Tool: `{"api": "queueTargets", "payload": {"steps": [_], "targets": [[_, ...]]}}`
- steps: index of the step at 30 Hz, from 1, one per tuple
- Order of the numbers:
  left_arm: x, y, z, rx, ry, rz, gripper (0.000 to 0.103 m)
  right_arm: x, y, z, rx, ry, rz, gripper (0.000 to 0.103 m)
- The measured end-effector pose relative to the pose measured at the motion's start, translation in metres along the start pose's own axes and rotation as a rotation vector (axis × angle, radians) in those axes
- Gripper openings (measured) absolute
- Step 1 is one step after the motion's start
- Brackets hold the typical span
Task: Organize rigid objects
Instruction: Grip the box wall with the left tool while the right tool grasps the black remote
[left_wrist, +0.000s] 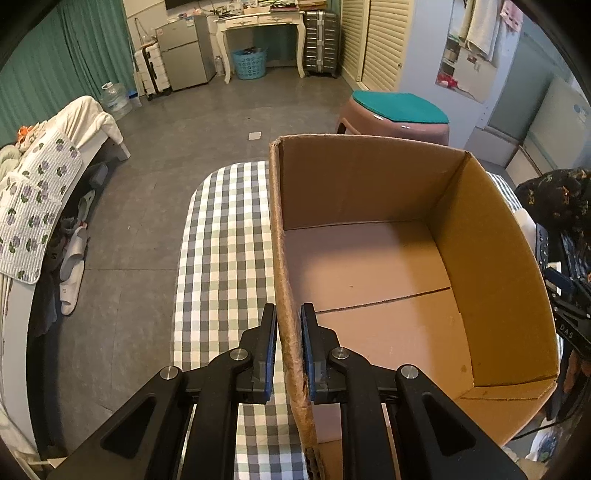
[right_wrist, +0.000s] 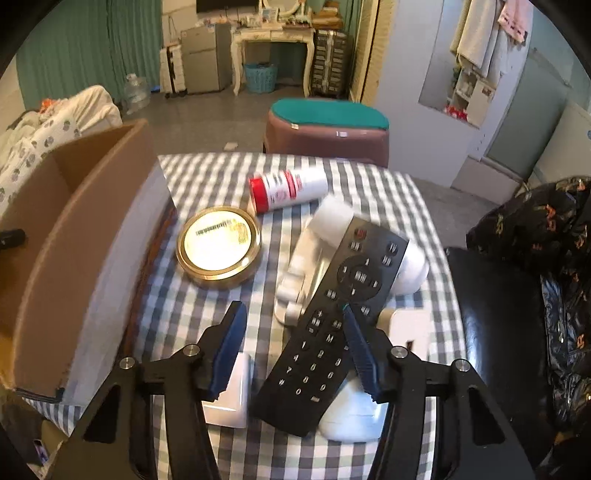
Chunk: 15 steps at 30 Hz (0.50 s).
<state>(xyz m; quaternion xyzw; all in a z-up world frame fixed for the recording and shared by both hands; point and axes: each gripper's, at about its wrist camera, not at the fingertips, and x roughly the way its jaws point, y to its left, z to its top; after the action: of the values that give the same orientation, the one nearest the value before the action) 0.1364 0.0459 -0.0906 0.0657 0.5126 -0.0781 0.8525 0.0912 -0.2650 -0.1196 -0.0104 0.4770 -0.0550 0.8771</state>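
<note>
An empty cardboard box (left_wrist: 369, 266) stands on the checked table (left_wrist: 225, 236). My left gripper (left_wrist: 289, 321) is shut on the box's left wall, one finger on each side. In the right wrist view the box (right_wrist: 66, 236) is at the left. My right gripper (right_wrist: 293, 325) is open and hangs over a black remote (right_wrist: 332, 325), which lies tilted on white objects (right_wrist: 410, 266). The right finger touches the remote's edge. A round gold tin (right_wrist: 218, 245) and a white bottle with a red cap (right_wrist: 288, 188) lie further on. A white box (right_wrist: 232, 391) lies under the left finger.
A purple stool with a teal top (right_wrist: 328, 129) stands beyond the table. A black chair with a dark patterned garment (right_wrist: 535, 258) is at the right. A bed (left_wrist: 40, 192) with slippers beneath is at the left.
</note>
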Motion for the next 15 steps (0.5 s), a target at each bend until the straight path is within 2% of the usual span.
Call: {"api": "queueTargets", "payload": {"steps": [5,11,15], "targets": [[0.001,-0.001,0.000,0.007,0.011,-0.002,0.012,-0.008,-0.008,-0.007,0.035,0.013,0.000,0.055],[0.002,-0.003,0.000,0.005,0.015,-0.003,0.012,0.002,-0.026,-0.011,0.108,0.080,0.034,0.055],[0.000,-0.002,-0.001,0.000,0.025,-0.008,0.013,0.005,-0.023,-0.007,0.112,0.073,0.054,0.056]]}}
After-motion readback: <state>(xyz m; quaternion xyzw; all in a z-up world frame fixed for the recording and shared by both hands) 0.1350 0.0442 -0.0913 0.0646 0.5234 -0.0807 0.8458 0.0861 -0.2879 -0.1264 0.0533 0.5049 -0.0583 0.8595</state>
